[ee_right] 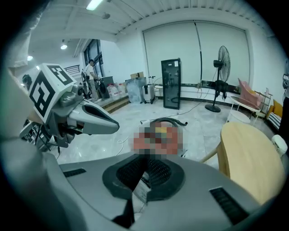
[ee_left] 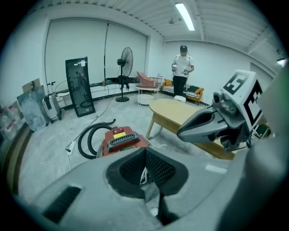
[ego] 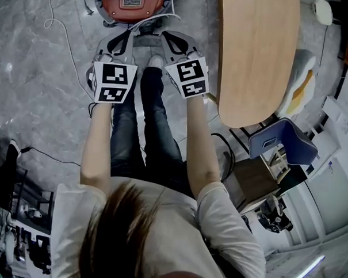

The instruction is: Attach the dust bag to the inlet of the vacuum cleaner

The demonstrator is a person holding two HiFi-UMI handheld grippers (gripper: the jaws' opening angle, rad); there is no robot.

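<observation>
Looking steeply down past bare forearms [ego: 98,144] to two smooth grey plastic grippers, each topped with a cube [ego: 114,81] of black-and-white square markers. Side by side and close together, left gripper [ego: 122,41] and right gripper [ego: 177,43], both angled down toward a glossy, grey marbled floor [ego: 39,72].

Both clenched: in each gripper view, dimpled black rubber pads [ee_left: 160,169] pressed together on a thin, pale grey sheet. Looks like the dust bag [ee_right: 141,191], flat and papery, with faint print near the right gripper's pads. In the head view, spans the gap between the two gripper tips as a dull grey strip. Cannot make out the bag's full shape.

Just beyond the tips, apart from the bag, on the floor: vacuum cleaner [ego: 132,7], a squat red shell with a black ribbed grille [ee_left: 123,140] on top and a small yellow label [ee_left: 118,132]. Beside it, a ribbed black hose [ee_left: 88,137] curled in a loop.

To the right, a pale wooden desk [ego: 255,52], with a smooth, rounded oval top on slanted legs.
</observation>
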